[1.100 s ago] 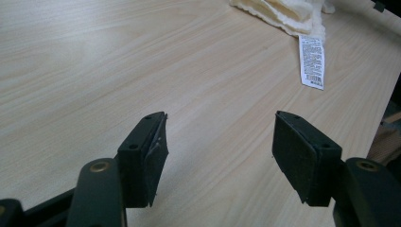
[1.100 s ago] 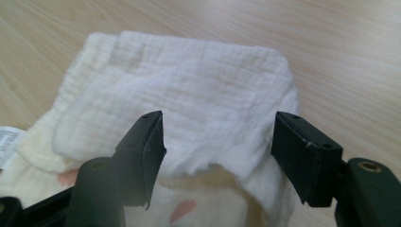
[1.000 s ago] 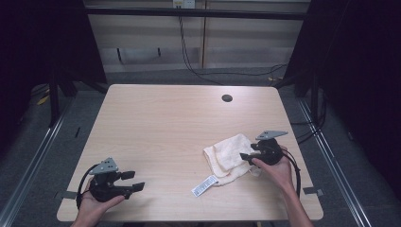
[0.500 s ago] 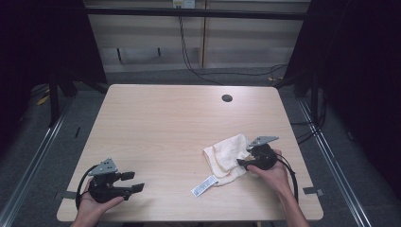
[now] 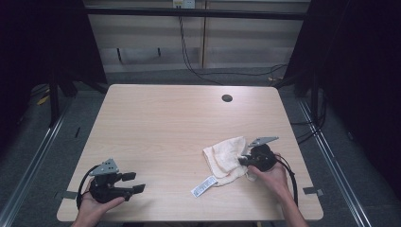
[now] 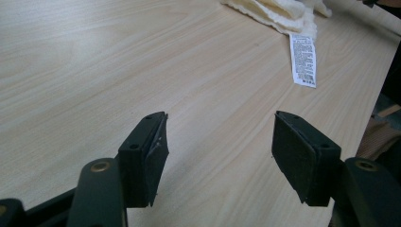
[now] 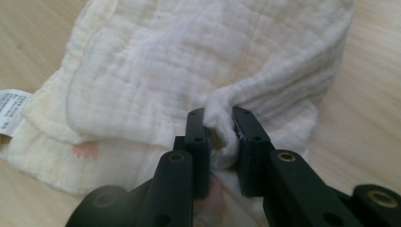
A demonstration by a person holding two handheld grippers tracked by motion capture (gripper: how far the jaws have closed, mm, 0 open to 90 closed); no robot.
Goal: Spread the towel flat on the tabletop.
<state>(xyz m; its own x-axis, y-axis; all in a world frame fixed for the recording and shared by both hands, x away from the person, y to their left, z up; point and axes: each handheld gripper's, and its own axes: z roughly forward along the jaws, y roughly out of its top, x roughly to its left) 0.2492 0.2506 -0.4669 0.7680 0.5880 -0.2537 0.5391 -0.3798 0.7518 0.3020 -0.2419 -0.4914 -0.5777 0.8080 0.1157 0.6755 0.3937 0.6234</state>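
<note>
Right gripper (image 7: 219, 130) pinching a fold of the cloth (image 7: 198, 61)

Its jaws have just closed on the bunched near-right edge, probably to lift it; the left gripper (image 6: 220, 142) waits near-left, jaws apart.

crumpled cream muslin cloth (image 5: 226, 158) with white care tag (image 5: 204, 186), near table's right front

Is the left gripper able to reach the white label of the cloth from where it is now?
Probably yes. The left gripper is open, and bare table lies between it and the label. The right gripper pinches the cloth elsewhere.
</note>
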